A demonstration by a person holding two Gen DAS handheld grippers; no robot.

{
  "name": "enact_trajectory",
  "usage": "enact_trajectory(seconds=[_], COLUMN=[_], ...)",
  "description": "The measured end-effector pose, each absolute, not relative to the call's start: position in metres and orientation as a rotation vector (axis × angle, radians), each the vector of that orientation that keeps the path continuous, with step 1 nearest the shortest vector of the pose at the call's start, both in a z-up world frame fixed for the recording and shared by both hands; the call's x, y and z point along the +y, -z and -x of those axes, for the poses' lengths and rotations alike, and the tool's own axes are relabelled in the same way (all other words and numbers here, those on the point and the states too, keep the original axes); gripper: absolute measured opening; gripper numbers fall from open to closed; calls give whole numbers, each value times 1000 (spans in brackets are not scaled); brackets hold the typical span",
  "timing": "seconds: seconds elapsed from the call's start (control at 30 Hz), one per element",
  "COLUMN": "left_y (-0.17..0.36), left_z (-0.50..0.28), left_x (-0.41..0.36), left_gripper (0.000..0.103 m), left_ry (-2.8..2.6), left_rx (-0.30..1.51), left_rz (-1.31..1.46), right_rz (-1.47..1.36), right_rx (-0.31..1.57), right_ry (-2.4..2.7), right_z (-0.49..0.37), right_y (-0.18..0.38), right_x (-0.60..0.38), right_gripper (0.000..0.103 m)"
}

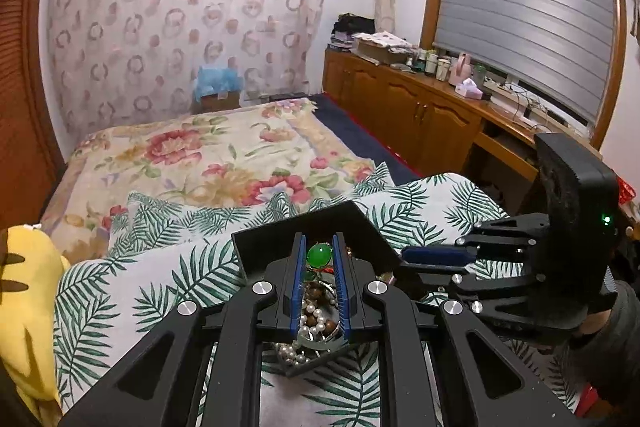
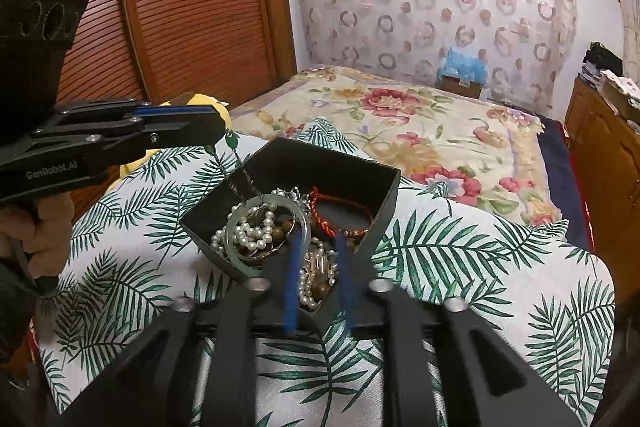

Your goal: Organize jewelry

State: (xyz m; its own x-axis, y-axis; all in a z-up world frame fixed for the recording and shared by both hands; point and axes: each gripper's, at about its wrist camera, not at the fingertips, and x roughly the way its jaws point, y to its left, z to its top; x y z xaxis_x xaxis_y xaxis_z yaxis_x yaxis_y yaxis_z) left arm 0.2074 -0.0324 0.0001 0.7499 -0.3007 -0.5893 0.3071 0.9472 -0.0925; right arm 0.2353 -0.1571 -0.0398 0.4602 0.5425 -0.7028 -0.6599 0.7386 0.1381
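A black open box [image 2: 384, 183] sits on a fern-print cushion [image 2: 460, 251]. It holds pearl strands [image 2: 244, 233], a pale green bangle [image 2: 236, 255], a red cord bracelet [image 2: 340, 227] and brown beads. My left gripper [image 1: 319, 247] is shut on a green stone pendant [image 1: 319, 255] and holds it above the box; its chain [image 2: 240, 167] hangs down into the box. In the right wrist view the left gripper [image 2: 218, 127] is at the left. My right gripper [image 2: 318, 239] is open over the near corner of the box, touching nothing; it also shows in the left wrist view [image 1: 404, 254].
The cushion lies on a bed with a floral blanket [image 2: 420, 123]. A yellow plush toy [image 1: 28, 303] lies left of the cushion. A wooden wardrobe [image 2: 180, 7] stands at the left. Low wooden cabinets [image 1: 420, 111] with clutter run along the right under a window.
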Motion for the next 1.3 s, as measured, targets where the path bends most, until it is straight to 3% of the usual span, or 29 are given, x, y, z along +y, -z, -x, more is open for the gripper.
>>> enact_trajectory(seconds=[0.1, 0.17, 0.23, 0.3, 0.4, 0.5, 0.87, 1.3], left_y=[2, 2, 2, 1, -1, -4, -11, -4], left_z=[-207, -204, -199, -192, -181, -165, -104, -59], left_x=[-31, -31, -31, -31, -31, -32, -26, -3], left_gripper=[15, 28, 51, 61, 84, 94, 95, 95], left_ry=[317, 303, 283, 261, 229, 190, 82, -11], left_rx=[648, 645, 638, 632, 620, 610, 578, 564], left_rz=[-8, -12, -16, -22, -27, -30, -29, 7], right_rz=[156, 151, 146, 132, 111, 79, 20, 2], right_rx=[800, 796, 790, 779, 752, 718, 606, 540], right_ry=[-734, -720, -702, -682, -644, -609, -497, -381], right_z=[-235, -233, -230, -224, -212, -197, -141, -100], right_y=[39, 38, 36, 31, 23, 11, -21, -30], right_x=[-159, -164, -169, -175, -184, -193, -215, -223], right_gripper=[35, 35, 35, 38, 55, 66, 101, 101])
